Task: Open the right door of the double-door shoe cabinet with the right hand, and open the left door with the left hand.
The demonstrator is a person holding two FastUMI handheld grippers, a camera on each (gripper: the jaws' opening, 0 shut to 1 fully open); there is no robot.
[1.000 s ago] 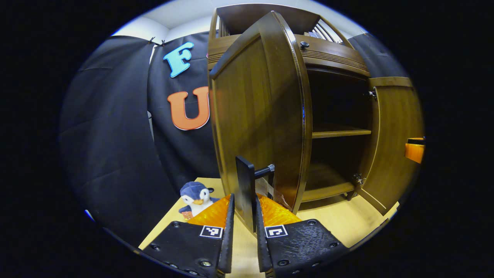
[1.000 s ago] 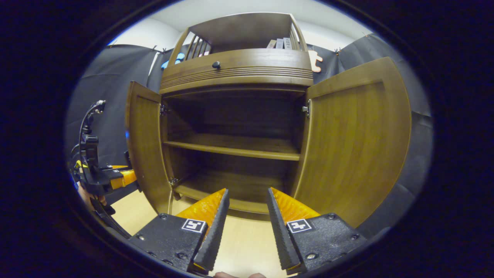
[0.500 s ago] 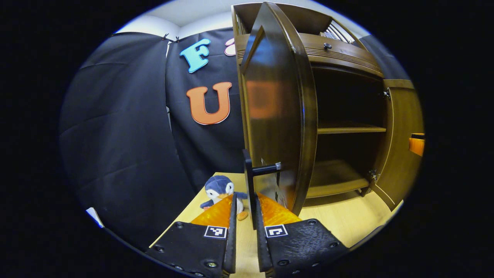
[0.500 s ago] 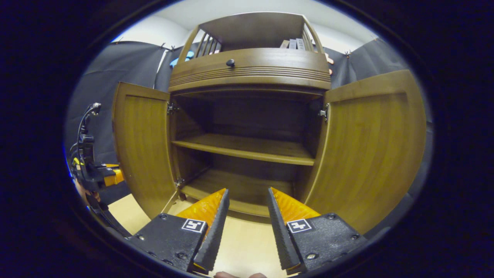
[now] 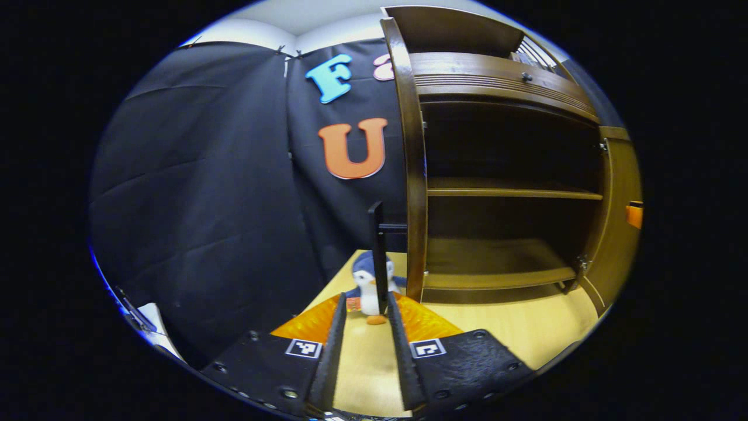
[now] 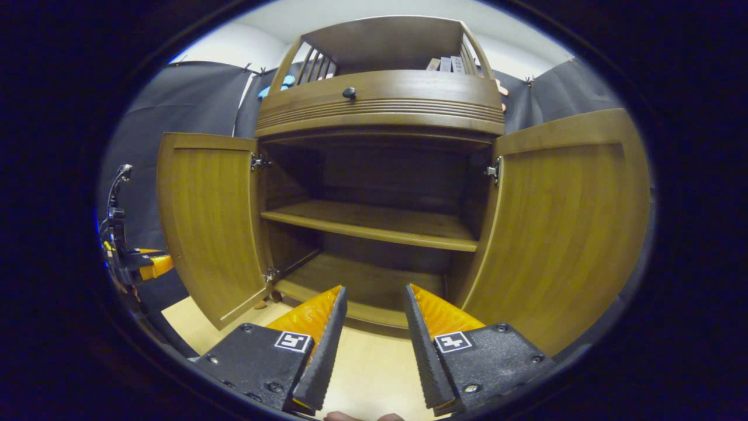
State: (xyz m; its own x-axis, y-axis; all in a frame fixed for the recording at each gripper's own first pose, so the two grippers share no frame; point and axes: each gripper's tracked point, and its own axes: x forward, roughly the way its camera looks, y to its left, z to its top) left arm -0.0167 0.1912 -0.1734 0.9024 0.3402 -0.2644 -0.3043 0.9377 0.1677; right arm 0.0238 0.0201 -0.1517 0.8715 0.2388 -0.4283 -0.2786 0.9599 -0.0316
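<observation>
The wooden shoe cabinet (image 6: 380, 111) stands with both doors swung wide. In the right gripper view its left door (image 6: 210, 222) and right door (image 6: 567, 228) flank bare shelves (image 6: 374, 225). In the left gripper view I see the left door (image 5: 415, 175) edge-on, with its black handle (image 5: 378, 257) sticking out toward me. My left gripper (image 5: 365, 301) is open; the handle stands just between its tips, close to the right finger and apart from the left one. My right gripper (image 6: 374, 292) is open in front of the lower shelf, holding nothing.
A penguin plush (image 5: 367, 286) sits on the light wooden table (image 5: 526, 327) behind the handle, left of the cabinet. The other gripper (image 6: 137, 266) shows at the far left beyond the left door. A drawer with a dark knob (image 6: 349, 92) tops the cabinet.
The left door has swung further out, from part open to wide. My left gripper's fingers, earlier shut on the handle, have spread apart. The right gripper has stayed open and nearly still.
</observation>
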